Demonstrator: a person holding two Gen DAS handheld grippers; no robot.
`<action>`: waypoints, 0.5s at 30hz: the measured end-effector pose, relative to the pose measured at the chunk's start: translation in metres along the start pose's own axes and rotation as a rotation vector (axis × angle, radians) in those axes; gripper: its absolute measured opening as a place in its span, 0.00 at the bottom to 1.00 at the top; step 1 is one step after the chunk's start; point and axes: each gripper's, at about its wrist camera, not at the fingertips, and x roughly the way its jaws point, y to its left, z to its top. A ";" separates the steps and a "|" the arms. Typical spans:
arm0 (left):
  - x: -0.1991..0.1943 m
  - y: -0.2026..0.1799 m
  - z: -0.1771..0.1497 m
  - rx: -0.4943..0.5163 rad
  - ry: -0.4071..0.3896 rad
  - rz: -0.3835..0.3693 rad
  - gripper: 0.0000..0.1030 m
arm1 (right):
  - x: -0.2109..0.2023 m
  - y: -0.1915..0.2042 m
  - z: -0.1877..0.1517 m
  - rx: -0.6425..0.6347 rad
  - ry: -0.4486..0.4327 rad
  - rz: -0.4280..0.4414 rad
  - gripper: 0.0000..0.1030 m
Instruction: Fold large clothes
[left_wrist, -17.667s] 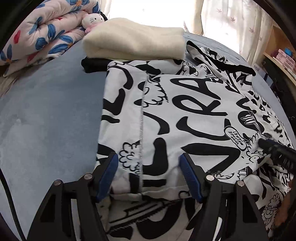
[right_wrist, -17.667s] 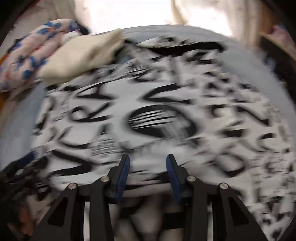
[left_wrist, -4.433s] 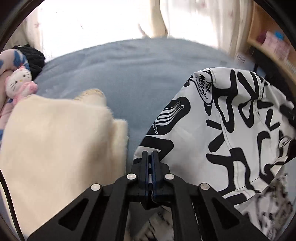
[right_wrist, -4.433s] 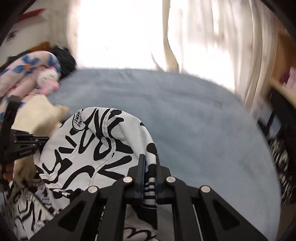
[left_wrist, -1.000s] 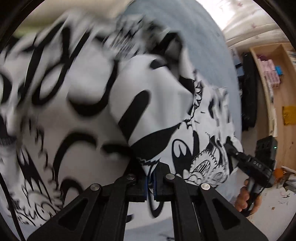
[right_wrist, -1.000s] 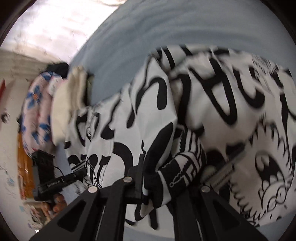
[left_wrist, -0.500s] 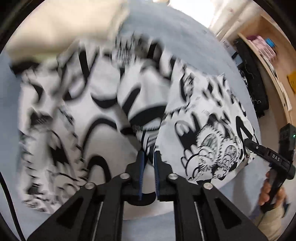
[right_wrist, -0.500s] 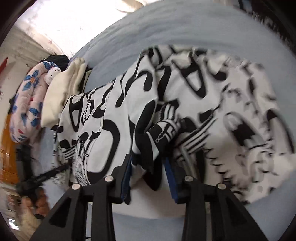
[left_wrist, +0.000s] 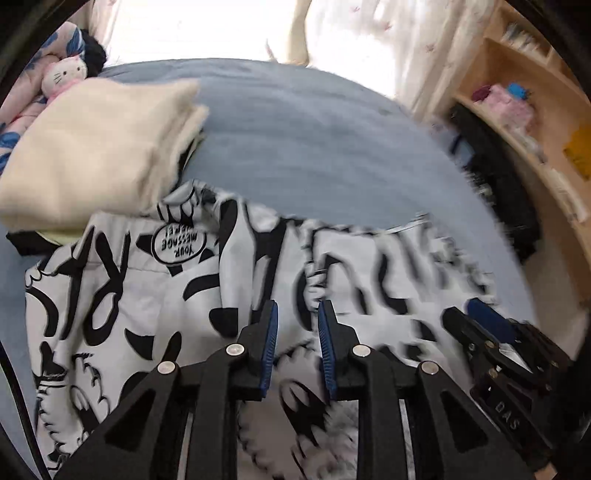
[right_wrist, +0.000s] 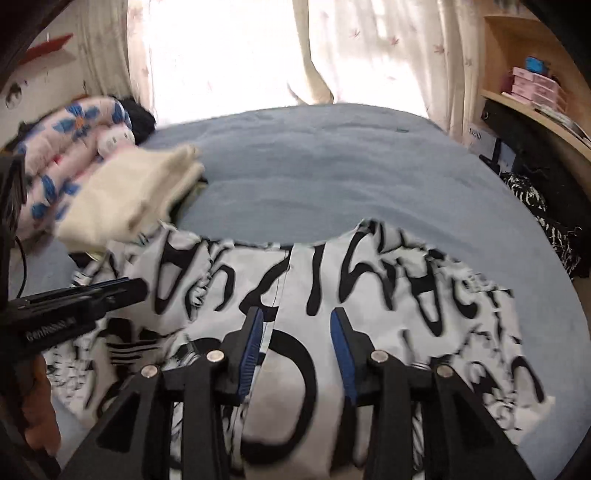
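Note:
A white garment with bold black graffiti print lies folded over on the blue bed, also in the right wrist view. My left gripper hovers just above its near part, jaws open and empty. My right gripper is open and empty over the garment's middle. The right gripper shows at the lower right of the left wrist view; the left gripper shows at the left of the right wrist view.
A folded cream blanket lies at the garment's far left edge, with a floral quilt and a plush cat behind. Bare blue bed stretches beyond. A wooden shelf stands right; curtains behind.
Both grippers have let go of the garment and opened. The garment has dropped flat onto the bed, and both grippers have tilted up to look along the bed.

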 end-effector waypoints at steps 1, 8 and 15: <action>0.010 0.003 -0.003 -0.011 0.015 0.046 0.20 | 0.010 0.000 -0.004 -0.011 0.010 -0.048 0.37; 0.038 0.043 -0.037 -0.062 0.060 0.027 0.10 | 0.035 -0.084 -0.055 0.119 0.061 -0.162 0.62; 0.027 0.046 -0.051 -0.083 0.019 0.047 0.10 | 0.030 -0.089 -0.063 0.167 0.057 -0.141 0.65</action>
